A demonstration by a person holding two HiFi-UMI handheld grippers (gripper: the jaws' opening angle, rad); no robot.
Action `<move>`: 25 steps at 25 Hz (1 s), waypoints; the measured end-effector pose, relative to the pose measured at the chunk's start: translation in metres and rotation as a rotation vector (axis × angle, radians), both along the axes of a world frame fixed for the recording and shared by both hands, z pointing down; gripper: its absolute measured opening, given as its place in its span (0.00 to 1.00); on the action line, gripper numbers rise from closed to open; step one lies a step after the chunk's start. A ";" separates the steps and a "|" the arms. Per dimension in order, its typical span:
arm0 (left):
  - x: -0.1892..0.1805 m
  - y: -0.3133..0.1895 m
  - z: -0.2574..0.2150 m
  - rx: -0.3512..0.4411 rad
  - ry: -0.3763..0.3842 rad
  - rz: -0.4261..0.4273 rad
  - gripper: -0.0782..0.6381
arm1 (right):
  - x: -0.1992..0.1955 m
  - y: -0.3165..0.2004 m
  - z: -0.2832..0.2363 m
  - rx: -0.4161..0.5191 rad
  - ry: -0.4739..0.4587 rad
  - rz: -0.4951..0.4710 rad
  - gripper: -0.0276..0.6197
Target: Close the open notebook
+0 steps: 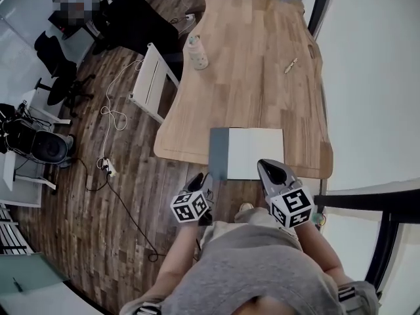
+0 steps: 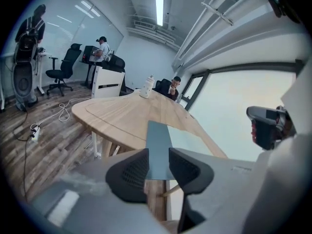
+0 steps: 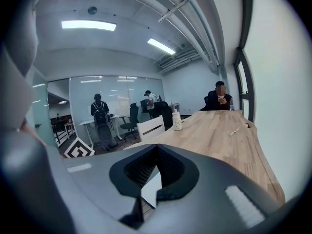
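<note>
far left of what matters, a pale plastic bottle [image 1: 196, 51] stands near the table's left edge, well away from the job; nearer me, my left gripper [image 2: 158, 167] hangs just off the near edge of the table [image 1: 262, 64], jaws parted to a middling gap with nothing between the ribbed black pads, aimed along the grey cover [image 1: 218, 153] of the notebook [image 1: 246, 153]. the notebook lies open and flat at the near edge of the wooden top, grey cover on the left, a blank white page [image 1: 256, 153] on the right, its near edge seeming to overhang the edge a little. i judge it light and thin, the cover a stiffish matte board that should hinge over in one piece, the pages soft and apt to fan or crease if pinched; it may also skate on the smooth varnished wood when pushed. the best hold, i think, is the cover's free left edge near the corner, lifted and swung right over the page. further right, my right gripper [image 3: 157, 152] has its jaws brought together and empty, hovering by the page's near right corner, handy to pin the book down. beyond it a small pen [image 1: 291, 64] lies on the pale, rounded, grained plank top, well apart from the notebook
</note>
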State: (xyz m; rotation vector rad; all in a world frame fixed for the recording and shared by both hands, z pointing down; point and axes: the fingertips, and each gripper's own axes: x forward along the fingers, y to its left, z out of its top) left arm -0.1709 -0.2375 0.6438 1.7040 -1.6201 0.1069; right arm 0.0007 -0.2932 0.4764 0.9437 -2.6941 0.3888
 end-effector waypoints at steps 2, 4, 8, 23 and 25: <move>0.000 -0.001 0.008 -0.015 0.016 -0.010 0.30 | -0.001 -0.005 0.001 -0.002 0.002 -0.013 0.05; 0.003 -0.003 0.017 -0.034 0.040 -0.008 0.35 | -0.001 -0.009 0.002 -0.005 0.003 -0.023 0.05; 0.011 -0.007 0.034 -0.074 0.060 0.018 0.39 | 0.003 -0.013 0.009 -0.020 0.014 -0.036 0.05; 0.021 -0.010 0.063 -0.132 0.092 0.062 0.46 | 0.014 -0.013 0.030 -0.061 0.041 -0.060 0.05; 0.019 -0.009 0.059 -0.128 0.063 0.047 0.44 | 0.015 -0.013 0.029 -0.058 0.041 -0.060 0.05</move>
